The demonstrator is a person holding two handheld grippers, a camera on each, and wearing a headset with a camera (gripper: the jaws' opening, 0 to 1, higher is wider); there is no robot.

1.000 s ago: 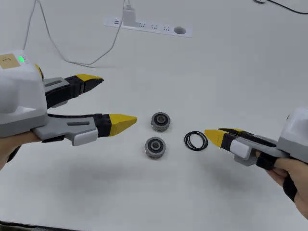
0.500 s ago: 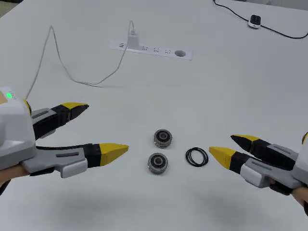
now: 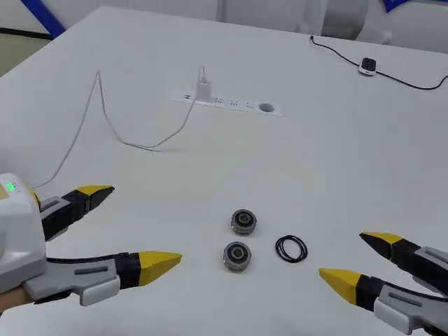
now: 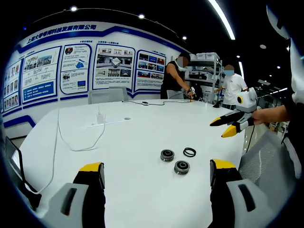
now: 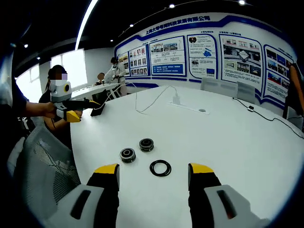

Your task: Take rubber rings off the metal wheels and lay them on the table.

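A metal wheel (image 3: 243, 222) sat near the middle of the white counter (image 3: 336, 161), with a second wheel (image 3: 237, 255) just in front of it. The black rubber rings (image 3: 290, 248) lay flat together just right of the wheels, apart from them. The left gripper (image 3: 143, 224) hovered left of the wheels, jaws spread wide and empty. The right gripper (image 3: 343, 255) hung right of the rings, also spread and empty. A power strip (image 3: 227, 102) lay farther back.

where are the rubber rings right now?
Head view: the rubber rings lie flat on the table, just right of the two metal wheels, between them and the right gripper.
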